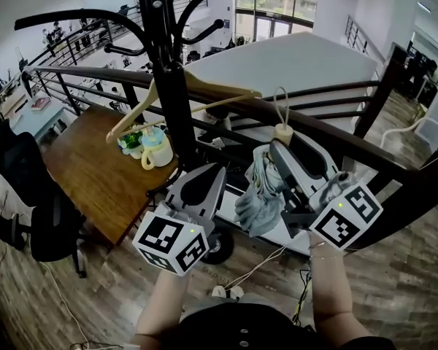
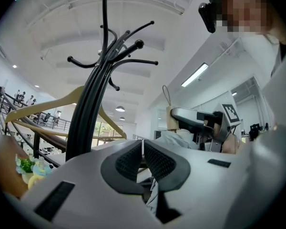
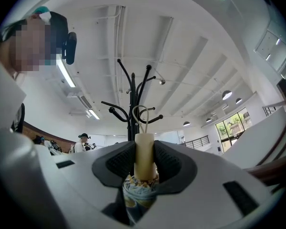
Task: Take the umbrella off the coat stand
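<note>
The black coat stand (image 1: 168, 86) rises at the upper left of the head view, with a wooden hanger (image 1: 182, 97) on it. To its right, my right gripper (image 1: 277, 147) is shut on the cream handle (image 1: 282, 134) of the folded pale blue umbrella (image 1: 257, 195). The umbrella's cord loop (image 1: 281, 104) stands free above the handle, on no hook. In the right gripper view the handle (image 3: 144, 151) sits clamped between the pads, with the stand (image 3: 132, 109) behind it. My left gripper (image 1: 204, 172) is beside the pole, shut on nothing (image 2: 143, 149).
A dark railing (image 1: 314, 122) runs across behind the stand. A wooden table (image 1: 87, 173) at the left carries a mug (image 1: 156, 152) and a small plant. A black office chair (image 1: 29, 195) stands at the far left. Cables lie on the floor below.
</note>
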